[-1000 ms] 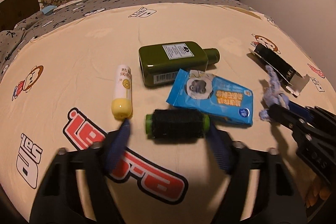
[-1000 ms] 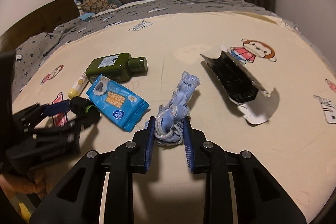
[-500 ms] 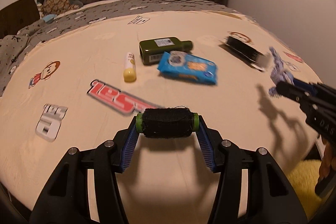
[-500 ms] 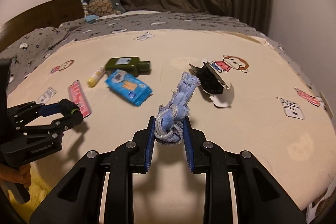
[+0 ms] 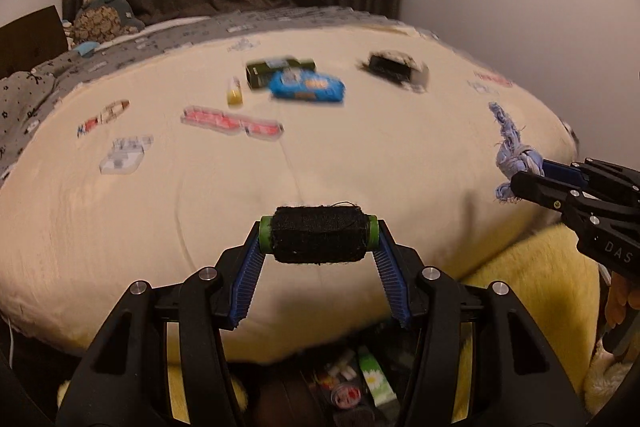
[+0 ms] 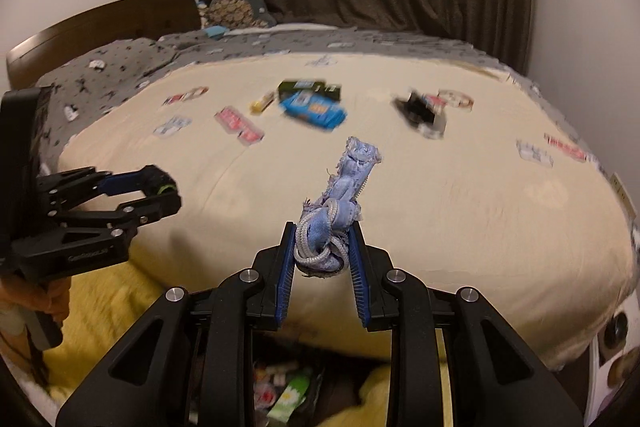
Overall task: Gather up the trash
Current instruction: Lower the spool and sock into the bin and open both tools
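My left gripper [image 5: 319, 241] is shut on a black thread spool with green ends [image 5: 319, 239], held in the air at the bed's near edge. My right gripper [image 6: 322, 247] is shut on a knotted blue fabric scrap [image 6: 340, 203], also lifted off the bed. Each gripper shows in the other's view: the right gripper [image 5: 520, 175] at the right, the left gripper [image 6: 160, 191] at the left. A bin holding trash [image 5: 356, 383] sits on the floor below both grippers and also shows in the right wrist view [image 6: 284, 387].
On the cream bed cover [image 5: 200, 187] far back lie a green bottle [image 5: 272, 69], a blue wipes pack [image 5: 308, 89], a yellow tube [image 5: 234, 93] and a black tray [image 5: 394, 69]. A yellow fluffy rug [image 5: 532, 291] lies by the bed.
Both grippers have pulled back from the bed with their loads. They now hang past its near edge, above the bin. The items left on the bed look farther away.
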A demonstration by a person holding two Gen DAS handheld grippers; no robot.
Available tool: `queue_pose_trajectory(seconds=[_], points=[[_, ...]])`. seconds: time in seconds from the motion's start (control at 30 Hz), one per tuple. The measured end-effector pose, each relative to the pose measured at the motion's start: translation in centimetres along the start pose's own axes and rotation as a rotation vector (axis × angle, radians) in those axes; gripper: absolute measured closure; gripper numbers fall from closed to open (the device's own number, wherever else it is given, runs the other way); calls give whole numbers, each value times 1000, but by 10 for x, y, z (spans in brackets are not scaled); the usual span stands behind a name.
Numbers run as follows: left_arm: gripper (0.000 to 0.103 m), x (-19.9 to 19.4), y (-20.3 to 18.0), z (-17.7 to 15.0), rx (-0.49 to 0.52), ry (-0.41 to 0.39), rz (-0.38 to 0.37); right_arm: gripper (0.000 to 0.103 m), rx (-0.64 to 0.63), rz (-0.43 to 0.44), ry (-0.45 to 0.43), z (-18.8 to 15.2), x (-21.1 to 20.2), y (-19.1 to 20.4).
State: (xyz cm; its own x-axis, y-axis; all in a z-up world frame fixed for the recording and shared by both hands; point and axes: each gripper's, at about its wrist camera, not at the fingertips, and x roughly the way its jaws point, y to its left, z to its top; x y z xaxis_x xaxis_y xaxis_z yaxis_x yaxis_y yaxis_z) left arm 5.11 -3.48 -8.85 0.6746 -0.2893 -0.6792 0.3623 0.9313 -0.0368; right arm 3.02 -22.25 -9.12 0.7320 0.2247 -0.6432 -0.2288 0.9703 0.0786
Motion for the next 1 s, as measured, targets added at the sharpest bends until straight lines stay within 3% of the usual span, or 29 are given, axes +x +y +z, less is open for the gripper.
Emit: queue_pose_trajectory(seconds=[0.3,0.53,0.83,1.0], points=[[52,23,-8,-66,-5,168,-68,76,64,111,190,-59,30,21],[52,53,-8,-110,-13,306,-75,76,65,124,291,-86,53,33],[52,88,-12,-140,-26,464,-107,76,120,161,458,-123,87,35],[50,93,-14,-144,-13,488,-112,74,131,146,470,-125,90,34]])
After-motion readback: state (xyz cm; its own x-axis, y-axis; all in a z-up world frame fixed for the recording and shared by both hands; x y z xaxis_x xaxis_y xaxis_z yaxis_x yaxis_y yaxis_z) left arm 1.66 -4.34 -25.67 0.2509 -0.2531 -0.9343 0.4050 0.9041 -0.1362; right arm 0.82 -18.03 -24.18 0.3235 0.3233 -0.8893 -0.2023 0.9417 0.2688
